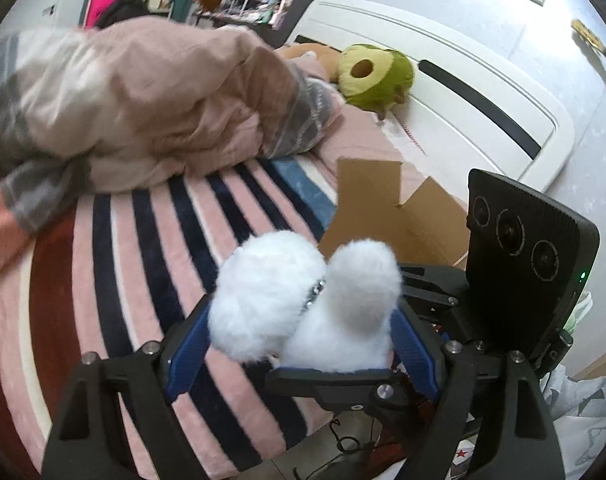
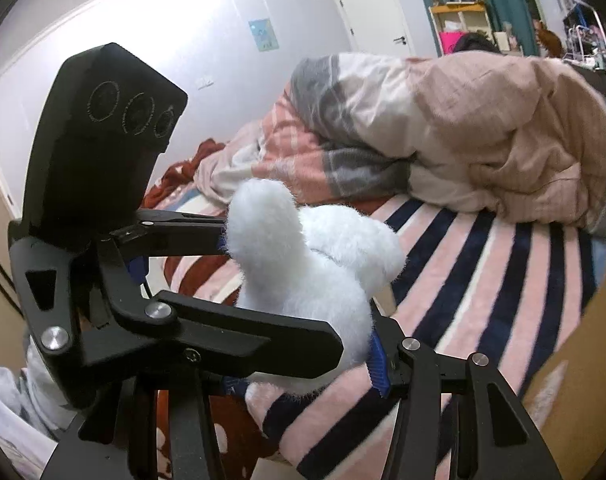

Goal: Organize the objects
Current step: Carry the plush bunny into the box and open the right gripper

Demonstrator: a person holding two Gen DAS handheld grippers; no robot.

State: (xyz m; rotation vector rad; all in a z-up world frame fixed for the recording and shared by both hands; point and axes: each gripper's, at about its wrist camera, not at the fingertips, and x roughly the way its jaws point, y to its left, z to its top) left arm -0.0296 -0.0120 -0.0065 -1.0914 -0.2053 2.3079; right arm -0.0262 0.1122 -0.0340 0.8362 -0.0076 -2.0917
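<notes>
Left wrist view shows both the left gripper [image 1: 303, 320] and right gripper [image 2: 303, 352] clamped on the white plush toy [image 1: 303, 300] above the striped blanket [image 1: 143, 260], not yet in the cardboard box [image 1: 403, 208] beside it.

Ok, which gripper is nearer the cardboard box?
Right. The right gripper grips the white plush toy on the side beside the cardboard box; the left gripper grips its far side.

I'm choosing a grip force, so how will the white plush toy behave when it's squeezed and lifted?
The white plush toy will probably squash rather than resist: its fluffy lobes bulge around the left gripper and right gripper. It looks light for its bulk. The long fur may slide on the pads, so hold it deep.
</notes>
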